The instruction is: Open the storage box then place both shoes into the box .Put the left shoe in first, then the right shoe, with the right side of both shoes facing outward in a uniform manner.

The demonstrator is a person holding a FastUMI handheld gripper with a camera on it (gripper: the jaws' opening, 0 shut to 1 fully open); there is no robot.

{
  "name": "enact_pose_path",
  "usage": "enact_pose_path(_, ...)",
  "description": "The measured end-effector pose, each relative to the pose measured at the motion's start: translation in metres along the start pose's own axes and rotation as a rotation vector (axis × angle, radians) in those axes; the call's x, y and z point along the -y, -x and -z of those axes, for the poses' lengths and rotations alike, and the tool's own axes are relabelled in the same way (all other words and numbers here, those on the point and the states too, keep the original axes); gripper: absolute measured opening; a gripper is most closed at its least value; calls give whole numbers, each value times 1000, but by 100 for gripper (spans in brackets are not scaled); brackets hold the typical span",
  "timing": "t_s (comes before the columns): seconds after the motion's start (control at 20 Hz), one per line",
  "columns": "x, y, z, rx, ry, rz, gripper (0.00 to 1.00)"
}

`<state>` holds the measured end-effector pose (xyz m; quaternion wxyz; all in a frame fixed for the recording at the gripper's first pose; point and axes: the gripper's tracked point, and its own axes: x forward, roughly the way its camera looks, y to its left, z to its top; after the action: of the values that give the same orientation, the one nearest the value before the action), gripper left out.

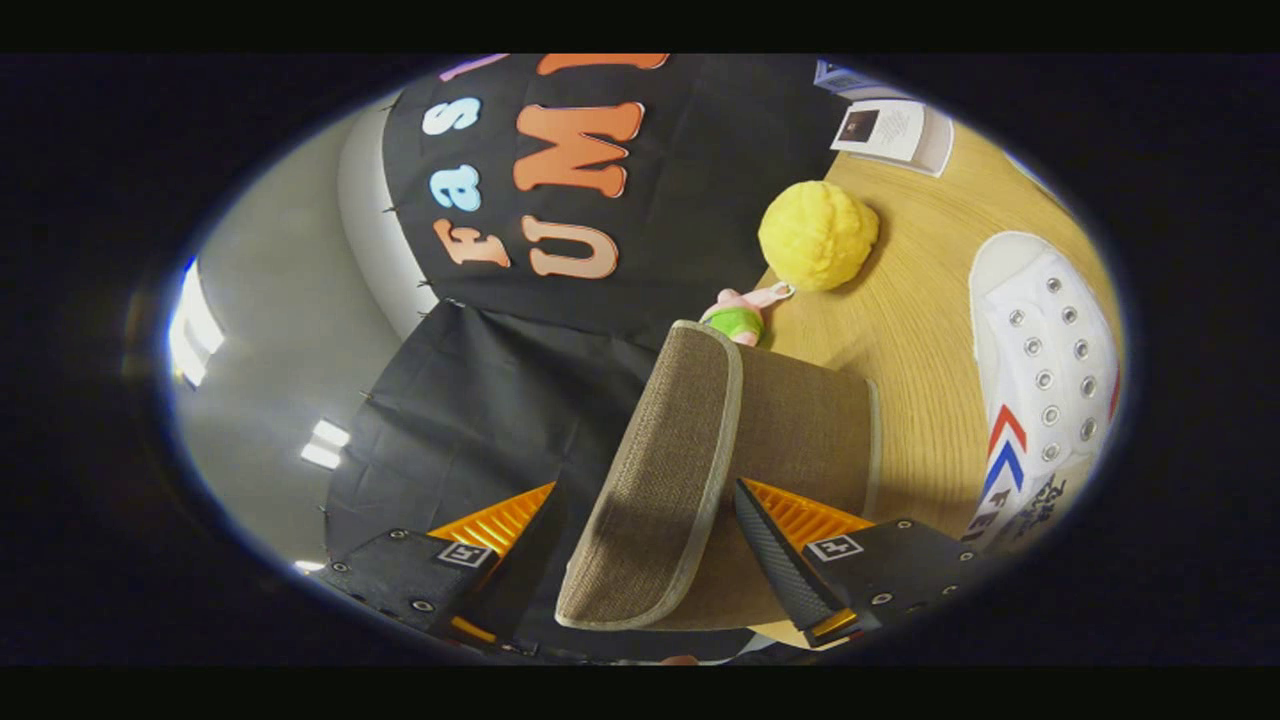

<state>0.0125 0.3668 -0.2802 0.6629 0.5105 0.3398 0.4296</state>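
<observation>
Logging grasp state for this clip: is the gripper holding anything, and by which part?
The gripper has the storage box's brown fabric lid between its fingers, near the trimmed free edge. Both fingers look close against it, so it appears held, lifted from the box.

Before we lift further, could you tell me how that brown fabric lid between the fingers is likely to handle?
The lid looks woven with stitched edging, so probably light and grippy rather than slippery. It holds a flat panel shape, suggesting a stiff insert. The gripper fingers straddle it, but contact is unclear.
</observation>
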Motion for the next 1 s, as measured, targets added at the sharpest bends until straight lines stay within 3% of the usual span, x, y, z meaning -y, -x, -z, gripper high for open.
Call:
enact_pose_path(0.35, -24, 10, -12, 54, -31, -144, 97)
enact_pose_path(0.55, -62, 24, -26, 113, -69, -295, 95)
enact_pose_path(0.65, -65, 22, -29, 140, -15, -281, 93)
enact_pose_path(0.8, -78, 18, -23, 129, 16, -280, 79)
enact_pose_path(0.9, -86, 15, -30, 172, 38, -261, 62)
enact_pose_path(0.95, -90, 12, -34, 193, 63, -251, 41)
enact_pose_path(1.0, -95, 8, -35, 203, 81, -236, 33)
